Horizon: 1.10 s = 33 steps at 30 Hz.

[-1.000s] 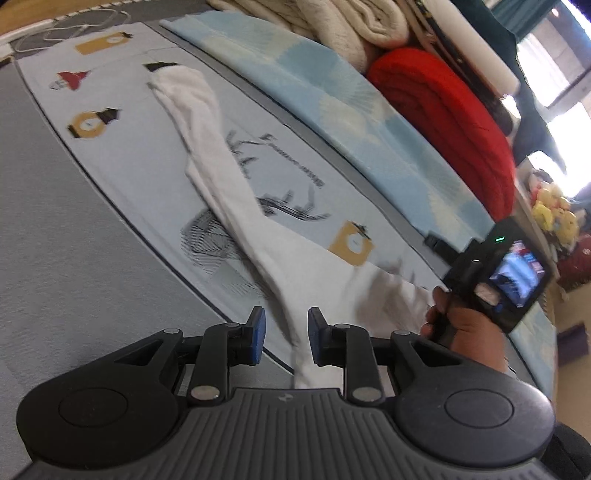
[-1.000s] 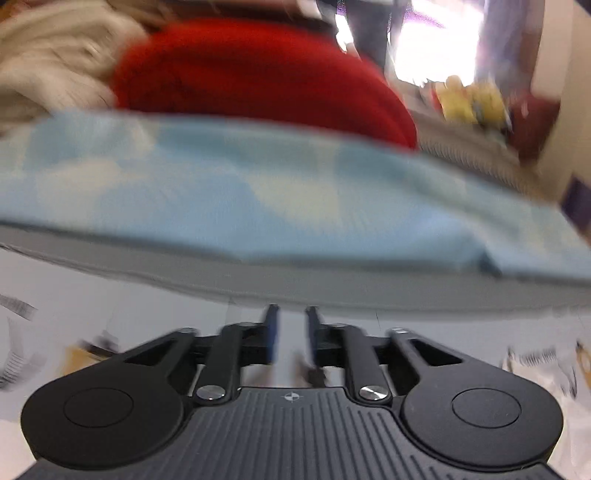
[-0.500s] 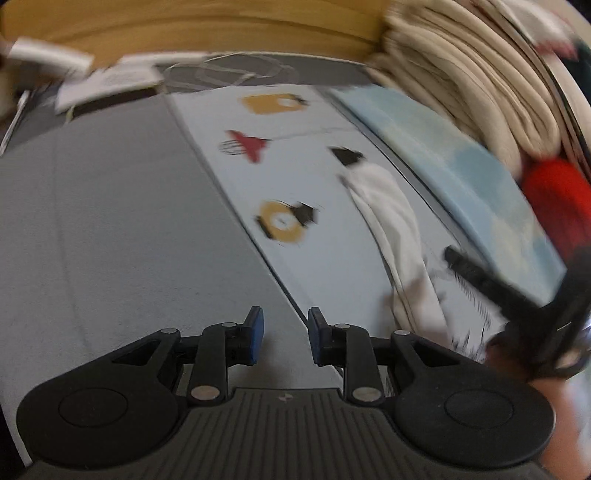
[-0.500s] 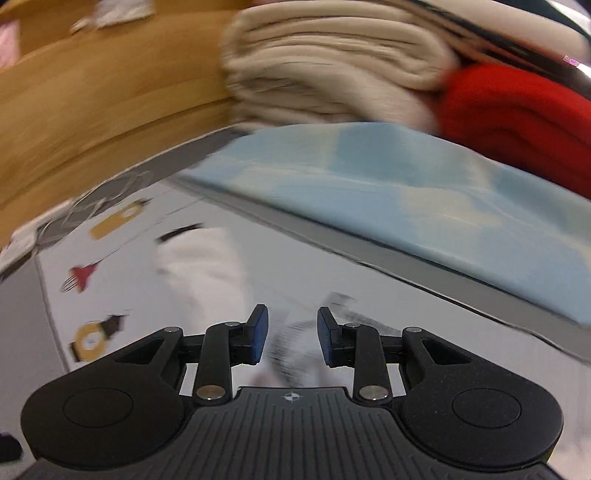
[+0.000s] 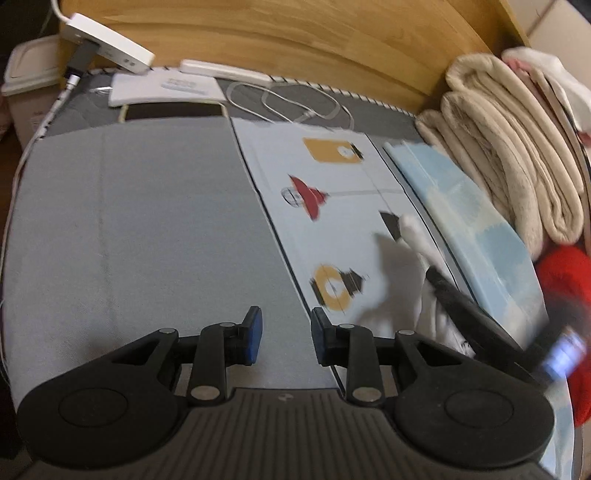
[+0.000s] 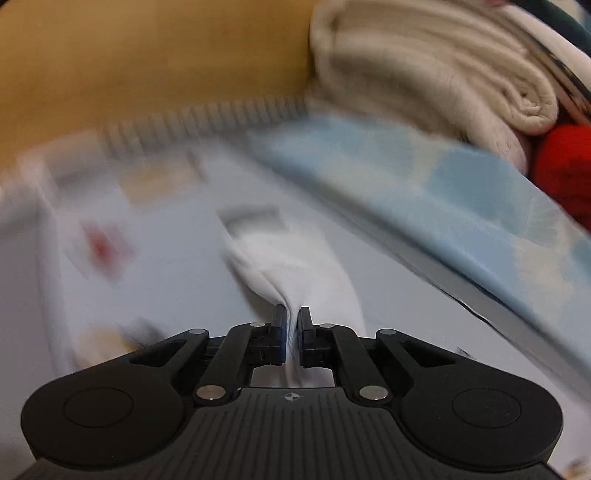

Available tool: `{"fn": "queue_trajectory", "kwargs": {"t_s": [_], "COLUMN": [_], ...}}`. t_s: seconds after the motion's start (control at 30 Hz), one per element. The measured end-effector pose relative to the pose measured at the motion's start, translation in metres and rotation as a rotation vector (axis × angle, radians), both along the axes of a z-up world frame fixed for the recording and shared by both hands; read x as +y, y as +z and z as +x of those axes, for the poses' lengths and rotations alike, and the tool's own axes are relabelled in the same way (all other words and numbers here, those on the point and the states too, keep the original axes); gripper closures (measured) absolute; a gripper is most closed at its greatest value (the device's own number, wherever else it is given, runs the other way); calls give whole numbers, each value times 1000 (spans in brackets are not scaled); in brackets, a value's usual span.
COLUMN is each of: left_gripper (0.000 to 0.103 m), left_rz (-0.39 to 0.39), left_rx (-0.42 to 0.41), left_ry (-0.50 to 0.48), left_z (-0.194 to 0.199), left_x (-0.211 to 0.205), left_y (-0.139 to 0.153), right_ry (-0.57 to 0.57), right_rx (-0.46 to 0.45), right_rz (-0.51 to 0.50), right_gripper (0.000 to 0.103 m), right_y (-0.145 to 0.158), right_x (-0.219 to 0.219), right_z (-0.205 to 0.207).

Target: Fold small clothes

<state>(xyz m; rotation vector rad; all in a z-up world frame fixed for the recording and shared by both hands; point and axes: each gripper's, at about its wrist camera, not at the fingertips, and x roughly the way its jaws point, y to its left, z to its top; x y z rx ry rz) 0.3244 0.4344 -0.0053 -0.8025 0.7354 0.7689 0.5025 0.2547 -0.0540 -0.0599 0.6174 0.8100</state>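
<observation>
My right gripper is clenched on a bunched fold of the white garment, while my left gripper, jaws opening, hangs empty over the grey mat.

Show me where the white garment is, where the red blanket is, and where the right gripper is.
white garment [image 6: 291, 266]: right wrist view, bunched cloth just ahead of the fingertips.
red blanket [image 5: 565, 280]: left wrist view, its upper rounded fold.
right gripper [image 6: 291, 325]: right wrist view, between the fingertips shut on the cloth.

Both wrist cameras look down along their fingers toward the wooden headboard, the right one nearer, sharing the white garment and printed sheet.
</observation>
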Motion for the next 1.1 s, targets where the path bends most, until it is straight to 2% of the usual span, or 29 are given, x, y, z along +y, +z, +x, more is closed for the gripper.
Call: {"fn": "queue_trajectory", "kwargs": {"t_s": [0.03,0.07,0.13,0.17,0.23,0.4,0.53,0.67,0.73,0.83,0.97,1.0,1.03,1.07,1.1], "left_gripper": [71,71,71,71,71,71,71,71,71,71,72,76,81,98,100], "left_rz": [-7,-14,-30,-40,-65,-152,-206,-278,-296,-259,-331,-342,-339,-324,-302], "left_rx": [-5,-8,-14,-16,-19,-25,10,-1,-30,-59,-139,-171,-183,-172,-155], "left_ry": [7,12,14,21,35,43,15,-65,-63,-77,-30,-16,-6,-8,-14], "left_z": [-2,-3,-5,-6,-10,-11,-4,11,13,17,18,16,15,16,16], "left_x": [3,5,9,11,16,25,29,32,34,36,44,46,46,48,48], "left_y": [0,1,0,0,-3,-20,-42,-72,-85,-99,-123,-128,-132,-132,-132], "right_ry": [80,155,204,197,167,-108,-360,-608,-705,-841,-1031,-1079,-1114,-1142,-1162], "right_rx": [49,120,299,349,337,316,234,210,179,176,176,222,210,174,169], "right_rz": [81,105,39,1,-4,105,50,-8,-61,-80,-83,-102,-81,-45,-30], "right_gripper": [97,96,76,68,68,68,67,62,60,55,55,55,55,55,55], "right_y": [9,10,1,-2,8,55,80,100,106,109,92,88,89,91,91], "right_x": [-7,-10,-16,-24,-55,-198,-326,-447,-491,-558,-618,-627,-636,-642,-646], "right_z": [-9,-17,-26,-32,-50,-98,-164,-234,-273,-325,-378,-378,-383,-387,-386]}}
